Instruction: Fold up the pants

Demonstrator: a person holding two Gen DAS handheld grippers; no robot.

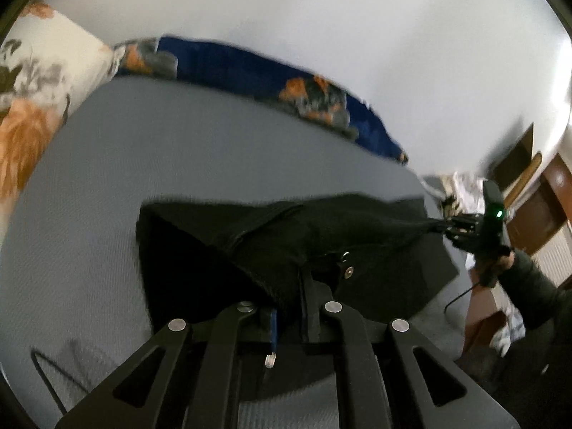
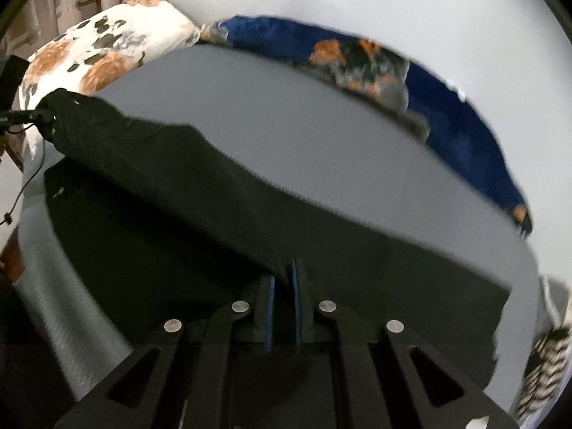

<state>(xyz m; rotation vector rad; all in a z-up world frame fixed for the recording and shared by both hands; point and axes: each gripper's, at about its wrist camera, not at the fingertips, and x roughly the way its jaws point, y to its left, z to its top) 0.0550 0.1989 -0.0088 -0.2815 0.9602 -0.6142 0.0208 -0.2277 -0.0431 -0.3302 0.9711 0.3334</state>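
Black pants lie partly lifted over a grey bed sheet. At the bottom of the left wrist view my left gripper is shut on the pants' edge beside two metal snaps. Far to the right, a hand in a dark sleeve holds my right gripper, which pinches another corner of the cloth. In the right wrist view my right gripper is shut on a fold of the pants. The fabric stretches taut from there to my left gripper at the far left edge.
A white pillow with orange flowers lies at the head of the bed. A blue floral blanket runs along the far side against a white wall. Wooden furniture stands to the right, and a striped cloth lies near the bed's corner.
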